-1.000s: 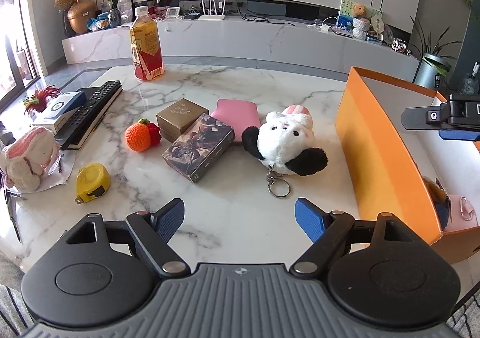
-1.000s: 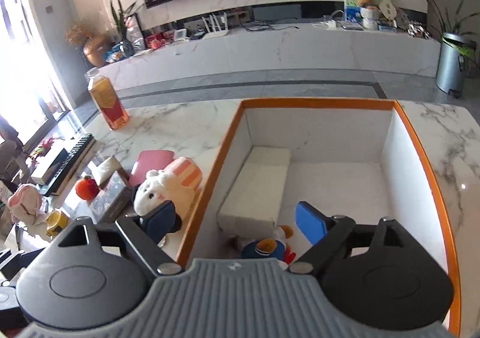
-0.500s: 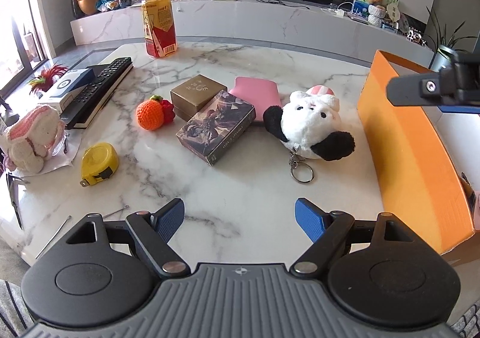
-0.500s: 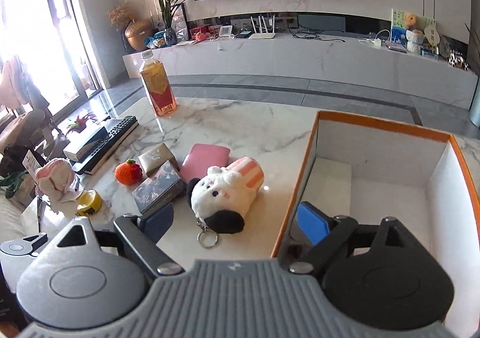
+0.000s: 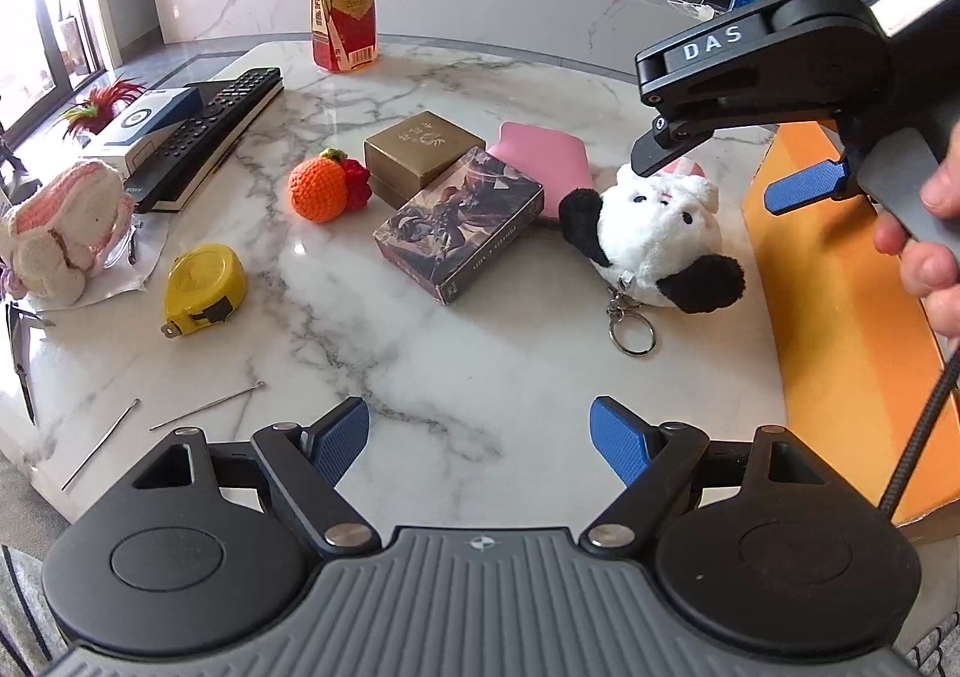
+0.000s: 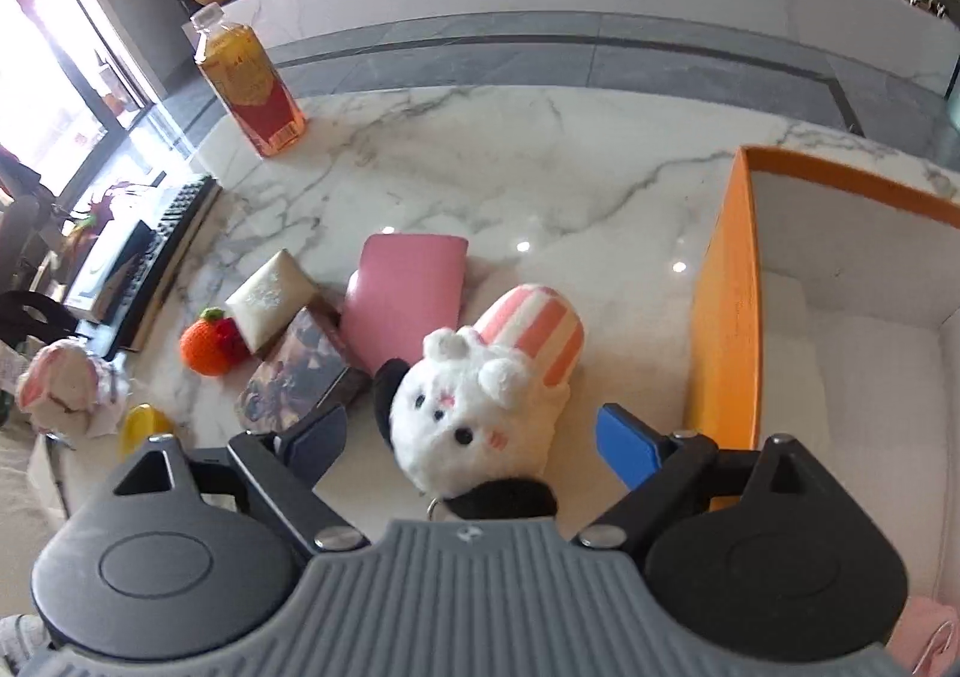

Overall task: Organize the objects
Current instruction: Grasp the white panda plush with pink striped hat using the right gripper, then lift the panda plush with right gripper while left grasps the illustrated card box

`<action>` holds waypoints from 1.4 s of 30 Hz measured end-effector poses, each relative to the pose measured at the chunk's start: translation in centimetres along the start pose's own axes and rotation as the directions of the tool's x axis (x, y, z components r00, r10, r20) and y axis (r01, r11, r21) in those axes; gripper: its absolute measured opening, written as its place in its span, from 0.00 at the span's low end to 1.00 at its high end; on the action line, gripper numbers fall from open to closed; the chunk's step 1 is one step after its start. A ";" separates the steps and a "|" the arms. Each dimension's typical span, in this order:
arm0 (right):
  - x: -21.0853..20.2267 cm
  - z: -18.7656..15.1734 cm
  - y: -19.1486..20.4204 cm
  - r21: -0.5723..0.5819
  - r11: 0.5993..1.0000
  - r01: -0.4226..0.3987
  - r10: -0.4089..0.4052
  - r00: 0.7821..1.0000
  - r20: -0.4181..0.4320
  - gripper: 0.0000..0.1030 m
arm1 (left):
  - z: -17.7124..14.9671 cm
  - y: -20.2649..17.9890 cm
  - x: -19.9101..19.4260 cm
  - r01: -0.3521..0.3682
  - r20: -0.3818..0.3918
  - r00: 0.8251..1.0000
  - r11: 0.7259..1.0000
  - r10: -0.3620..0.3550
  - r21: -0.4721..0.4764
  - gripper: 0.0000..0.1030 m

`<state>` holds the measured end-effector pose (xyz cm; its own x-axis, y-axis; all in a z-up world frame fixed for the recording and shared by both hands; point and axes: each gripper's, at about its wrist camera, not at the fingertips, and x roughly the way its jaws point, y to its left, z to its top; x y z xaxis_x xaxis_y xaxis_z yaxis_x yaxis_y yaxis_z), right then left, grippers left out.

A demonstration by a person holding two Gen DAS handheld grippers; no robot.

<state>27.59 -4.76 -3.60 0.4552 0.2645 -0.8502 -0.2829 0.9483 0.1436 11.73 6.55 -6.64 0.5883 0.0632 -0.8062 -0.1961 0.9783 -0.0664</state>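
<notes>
Step in hand, as judged: approach to pick up the plush toy [image 6: 480,407] for the orange box [image 6: 723,329]. The toy lies on the bench [image 5: 480,365], just beside the box wall and touching the pink pouch [image 6: 408,299]. Right hand-held gripper [image 6: 471,437] stands wide over it, nothing held. Left hand-held gripper [image 5: 480,440] wide, empty, over bare marble. Next move calls for descent and closing across the toy's body
</notes>
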 end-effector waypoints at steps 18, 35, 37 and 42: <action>6.1 1.7 1.8 0.097 0.981 0.165 -0.153 0.981 -0.120 0.89 | 0.3 1.0 0.5 0.046 -0.053 0.997 0.998 -0.048 -0.050 0.87; 5.6 0.2 3.0 0.018 0.992 0.127 -0.125 0.988 -0.094 0.74 | 0.4 0.9 0.4 0.037 -0.048 0.998 0.998 -0.039 -0.049 0.87; 4.9 0.1 3.0 0.013 0.996 0.088 -0.086 0.992 -0.096 0.74 | 0.3 0.9 0.3 0.039 -0.045 0.998 0.998 -0.041 -0.048 0.87; 2.1 -0.3 2.6 0.021 0.999 0.025 -0.024 0.999 -0.040 0.74 | 0.2 0.6 0.6 0.030 -0.055 0.998 0.999 -0.031 -0.013 0.91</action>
<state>27.57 -1.79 -5.16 0.4279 0.2345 -0.8729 -0.2536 0.9581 0.1331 12.09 7.26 -7.01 0.5504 0.0218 -0.8346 -0.1885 0.9771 -0.0988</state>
